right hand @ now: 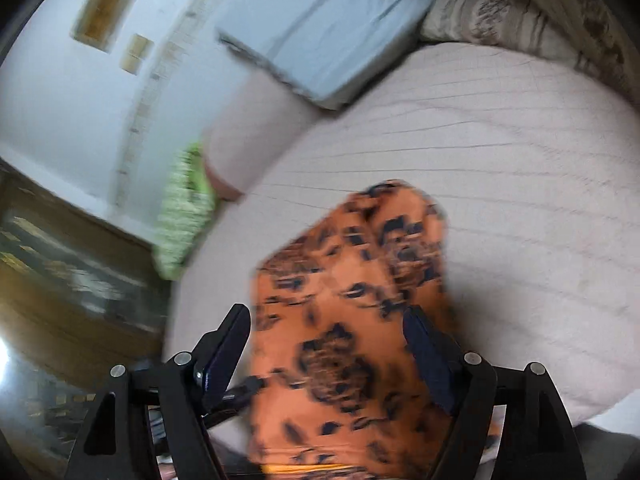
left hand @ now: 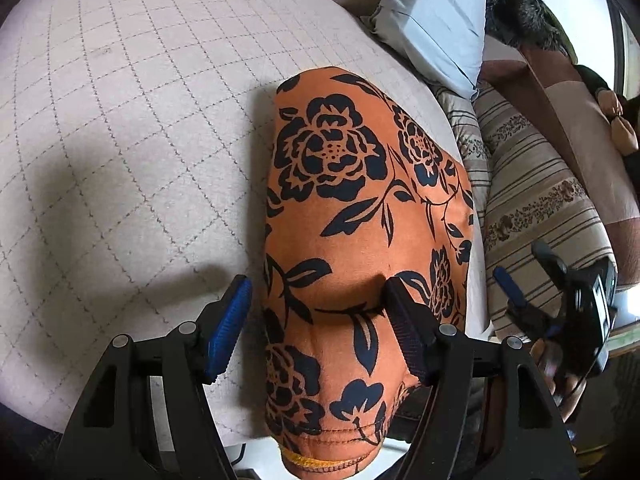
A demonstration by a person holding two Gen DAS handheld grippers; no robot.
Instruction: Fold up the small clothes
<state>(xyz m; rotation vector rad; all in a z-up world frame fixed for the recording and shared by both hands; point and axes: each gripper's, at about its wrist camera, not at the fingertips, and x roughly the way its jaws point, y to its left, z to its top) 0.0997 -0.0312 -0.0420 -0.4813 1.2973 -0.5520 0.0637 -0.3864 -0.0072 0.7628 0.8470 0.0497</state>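
Note:
An orange garment with black flowers (left hand: 360,216) lies folded on the pale checked bedsheet (left hand: 120,120), one hemmed end hanging toward me over the bed's edge. My left gripper (left hand: 318,296) stands open above it: the left fingertip is over the sheet just off the cloth's left edge, and the right fingertip rests on the cloth. In the blurred right wrist view, my right gripper (right hand: 326,320) is open wide over the same garment (right hand: 352,300), with nothing pinched. That gripper (left hand: 560,300) also shows at the right of the left wrist view, off the cloth.
A light blue pillow (left hand: 436,28) lies at the head of the bed, and a striped floral quilt (left hand: 532,184) runs along the garment's right side. A green patterned cloth (right hand: 184,208) hangs at the bed's far corner, beside a white wall and wooden furniture (right hand: 60,280).

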